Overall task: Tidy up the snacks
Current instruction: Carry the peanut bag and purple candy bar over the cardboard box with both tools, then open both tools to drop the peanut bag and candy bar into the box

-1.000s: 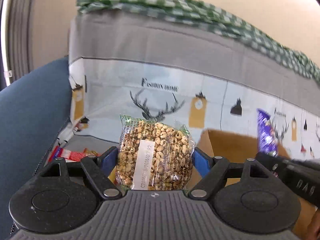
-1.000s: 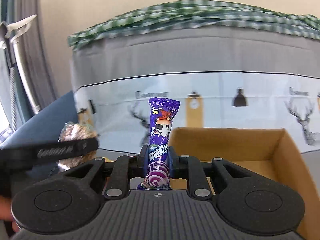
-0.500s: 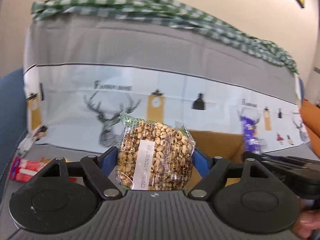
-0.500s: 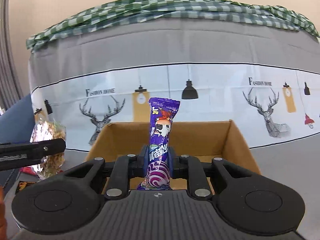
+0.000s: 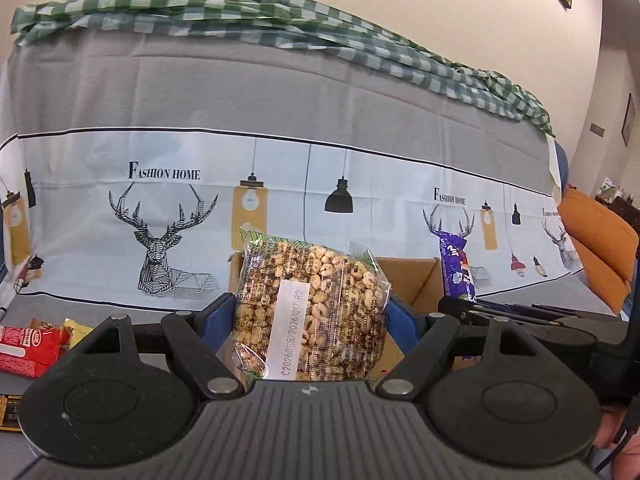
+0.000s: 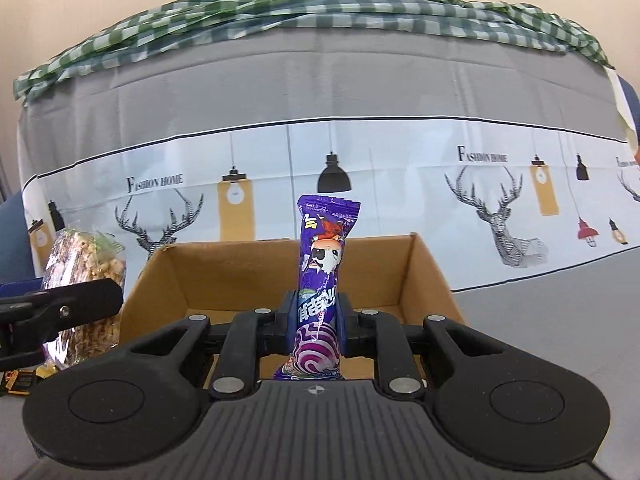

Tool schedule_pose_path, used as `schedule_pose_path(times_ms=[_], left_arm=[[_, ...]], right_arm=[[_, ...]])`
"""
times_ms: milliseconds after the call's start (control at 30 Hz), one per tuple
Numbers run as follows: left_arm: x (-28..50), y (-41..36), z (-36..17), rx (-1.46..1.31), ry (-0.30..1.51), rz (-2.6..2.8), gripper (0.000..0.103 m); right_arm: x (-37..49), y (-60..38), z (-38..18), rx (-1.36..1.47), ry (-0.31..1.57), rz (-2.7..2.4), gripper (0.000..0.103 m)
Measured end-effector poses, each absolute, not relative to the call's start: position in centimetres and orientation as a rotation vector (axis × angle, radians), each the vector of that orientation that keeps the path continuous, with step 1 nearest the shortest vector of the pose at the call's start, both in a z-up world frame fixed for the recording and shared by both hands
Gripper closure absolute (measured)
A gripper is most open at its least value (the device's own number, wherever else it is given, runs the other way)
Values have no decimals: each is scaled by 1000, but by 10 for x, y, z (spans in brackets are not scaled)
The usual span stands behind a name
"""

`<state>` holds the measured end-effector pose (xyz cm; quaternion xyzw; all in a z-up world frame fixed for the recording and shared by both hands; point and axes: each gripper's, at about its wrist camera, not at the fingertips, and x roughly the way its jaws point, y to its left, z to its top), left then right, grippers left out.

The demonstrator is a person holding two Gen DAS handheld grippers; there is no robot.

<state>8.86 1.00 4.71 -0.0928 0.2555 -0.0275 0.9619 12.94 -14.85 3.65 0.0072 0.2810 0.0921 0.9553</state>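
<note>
- Left gripper (image 5: 310,316): spread wide, clamped on cereal bag (image 5: 310,308), near box (image 5: 416,280).
- Right gripper (image 6: 318,316): nearly closed, pinching upright purple packet (image 6: 324,272) over box (image 6: 424,276).

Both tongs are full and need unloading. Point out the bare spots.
Cardboard box: its visible interior looks empty. Grey cover right of the box: bare. Crowded: the left side, with red packets and small wrappers.

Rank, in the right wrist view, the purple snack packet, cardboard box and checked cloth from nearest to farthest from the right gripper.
1. Purple snack packet, clamped upright in the right gripper.
2. Cardboard box, just beyond and below.
3. Checked cloth, on top of the covered backrest.
</note>
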Motion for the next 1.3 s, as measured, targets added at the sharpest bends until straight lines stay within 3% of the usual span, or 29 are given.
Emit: schedule_pose_path(times_ms=[1100, 1200, 1267, 1300], left_arm=[[95, -7, 49, -188, 512, -126, 20], [96, -8, 49, -180, 508, -125, 15], [95, -8, 50, -182, 505, -127, 11], [95, -7, 50, -186, 503, -127, 10]], right_arm=[[128, -158, 40, 42, 548, 133, 83], [128, -160, 40, 55, 547, 126, 82], [129, -161, 40, 60, 552, 115, 71], [129, -162, 39, 65, 556, 108, 56]])
